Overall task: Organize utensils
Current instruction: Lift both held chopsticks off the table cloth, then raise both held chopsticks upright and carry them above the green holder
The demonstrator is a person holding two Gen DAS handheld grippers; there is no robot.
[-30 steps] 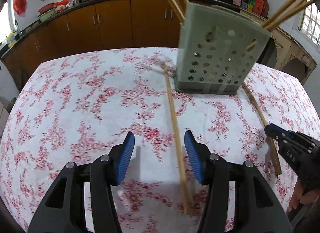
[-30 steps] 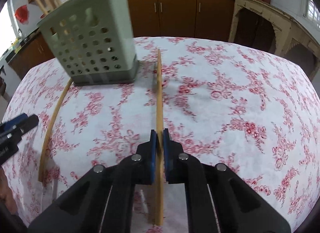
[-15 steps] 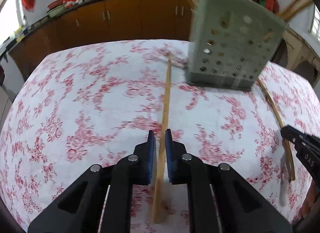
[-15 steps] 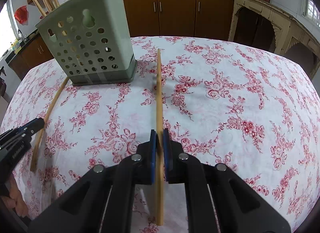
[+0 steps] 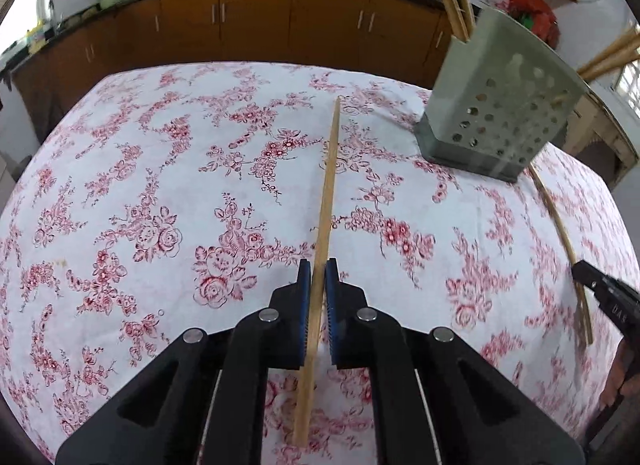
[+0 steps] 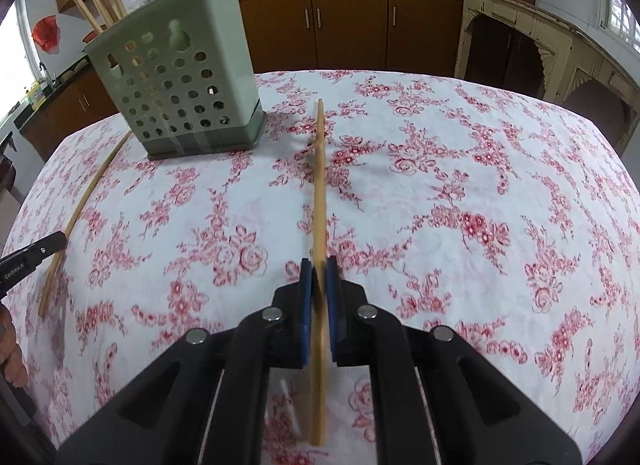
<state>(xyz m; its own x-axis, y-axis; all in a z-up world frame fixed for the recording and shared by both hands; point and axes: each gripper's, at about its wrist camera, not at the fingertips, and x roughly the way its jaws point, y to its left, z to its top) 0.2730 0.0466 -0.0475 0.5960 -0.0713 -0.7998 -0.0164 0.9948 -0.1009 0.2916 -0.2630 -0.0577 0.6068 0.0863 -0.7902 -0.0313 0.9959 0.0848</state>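
Several chopsticks are already stood in the green holder (image 6: pixel 176 81); one chopstick (image 5: pixel 326 201) is clamped by the left gripper (image 5: pixel 315 277), another chopstick (image 6: pixel 319 185) by the right gripper (image 6: pixel 319 273), both yet to be binned.

Two grippers, the left gripper (image 5: pixel 314 273) and the right gripper (image 6: pixel 319 271), two loose chopsticks, one chopstick (image 5: pixel 326 201) and another chopstick (image 6: pixel 319 193), and one green perforated holder (image 6: pixel 176 77) at upper left.
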